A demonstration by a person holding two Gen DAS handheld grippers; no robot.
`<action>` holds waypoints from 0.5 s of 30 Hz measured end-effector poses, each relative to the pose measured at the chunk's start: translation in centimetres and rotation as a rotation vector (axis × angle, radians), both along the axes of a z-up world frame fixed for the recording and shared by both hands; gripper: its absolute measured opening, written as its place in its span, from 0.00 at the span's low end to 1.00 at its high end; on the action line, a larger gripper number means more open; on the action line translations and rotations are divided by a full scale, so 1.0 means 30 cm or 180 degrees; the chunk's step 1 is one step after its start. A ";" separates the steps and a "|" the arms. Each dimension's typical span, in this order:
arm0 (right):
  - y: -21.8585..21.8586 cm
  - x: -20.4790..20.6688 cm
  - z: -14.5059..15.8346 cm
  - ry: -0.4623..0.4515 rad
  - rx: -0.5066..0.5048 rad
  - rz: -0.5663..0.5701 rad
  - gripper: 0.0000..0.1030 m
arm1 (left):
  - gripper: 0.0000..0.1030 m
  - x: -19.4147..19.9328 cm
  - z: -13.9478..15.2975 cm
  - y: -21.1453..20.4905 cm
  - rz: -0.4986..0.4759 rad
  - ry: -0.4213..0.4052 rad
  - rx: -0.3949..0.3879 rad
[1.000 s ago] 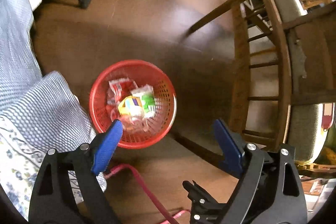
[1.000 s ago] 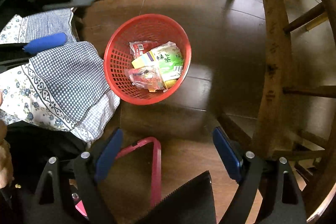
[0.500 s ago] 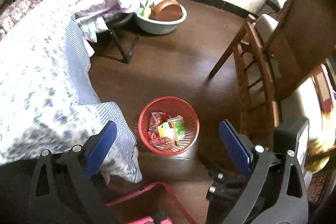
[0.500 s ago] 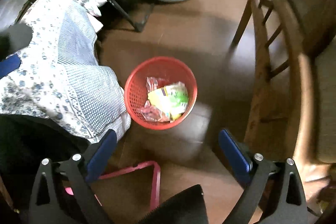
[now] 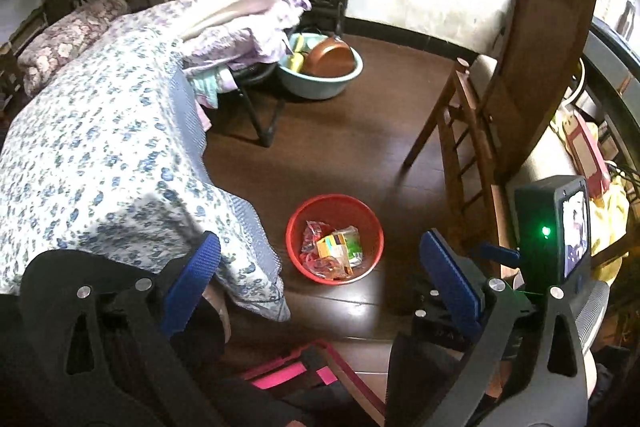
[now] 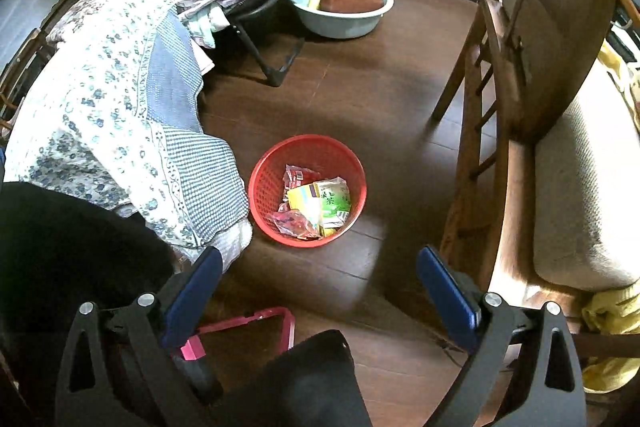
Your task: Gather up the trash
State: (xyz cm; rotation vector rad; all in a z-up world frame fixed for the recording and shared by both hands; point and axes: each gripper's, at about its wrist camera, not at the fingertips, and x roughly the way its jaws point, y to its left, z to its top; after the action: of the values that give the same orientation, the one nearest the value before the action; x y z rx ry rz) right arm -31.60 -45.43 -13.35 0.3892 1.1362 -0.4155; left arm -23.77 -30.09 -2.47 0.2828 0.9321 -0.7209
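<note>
A red mesh basket stands on the dark wooden floor, holding several crumpled wrappers, among them a green and yellow packet. The basket also shows in the right wrist view. My left gripper is open and empty, high above the floor, with the basket far below between its blue pads. My right gripper is open and empty too, also well above the basket.
A bed with a blue floral quilt fills the left. A wooden chair with a cushion stands on the right. A pale basin with a brown pan sits at the back. A pink frame lies below.
Both grippers have risen and pulled back from the basket, which now looks much smaller. The bed, basin and far wall have come into view. Both grippers stayed open.
</note>
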 end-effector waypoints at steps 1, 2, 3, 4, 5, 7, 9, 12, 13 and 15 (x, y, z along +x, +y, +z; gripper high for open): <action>0.004 0.000 0.008 -0.0014 -0.0010 0.0011 0.93 | 0.93 0.001 0.003 0.004 0.0007 -0.0003 -0.0007; 0.007 -0.001 0.010 -0.0020 -0.0014 0.0014 0.93 | 0.93 0.001 0.007 0.004 0.0012 -0.0005 -0.0011; 0.007 -0.001 0.015 -0.0025 -0.0008 0.0022 0.93 | 0.93 0.001 0.009 0.003 0.0013 -0.0007 -0.0010; 0.010 0.002 0.017 -0.0023 -0.0007 0.0022 0.93 | 0.93 0.000 0.010 0.000 0.0002 -0.0010 0.0001; 0.009 0.003 0.018 -0.0023 -0.0006 0.0023 0.93 | 0.93 -0.001 0.011 -0.004 -0.0008 -0.0015 0.0011; 0.004 0.002 0.016 -0.0022 0.0007 0.0014 0.93 | 0.93 -0.006 0.006 -0.014 -0.0037 -0.0024 0.0047; 0.003 -0.001 0.011 -0.0017 0.0023 -0.0003 0.93 | 0.93 -0.008 -0.001 -0.020 -0.0060 -0.0017 0.0067; 0.002 -0.001 0.000 0.0005 0.0050 -0.0014 0.93 | 0.93 -0.004 -0.012 -0.024 -0.0069 0.0007 0.0093; -0.001 0.001 -0.002 0.0009 0.0053 -0.0011 0.93 | 0.93 -0.001 -0.014 -0.022 -0.0049 0.0012 0.0096; 0.000 0.004 -0.004 0.0011 0.0057 -0.0006 0.93 | 0.93 0.005 -0.016 -0.019 -0.0031 0.0048 0.0084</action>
State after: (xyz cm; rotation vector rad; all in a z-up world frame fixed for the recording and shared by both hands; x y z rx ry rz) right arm -31.48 -45.42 -13.46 0.4056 1.1438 -0.4081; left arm -23.61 -30.65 -2.94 0.3057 0.9558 -0.7212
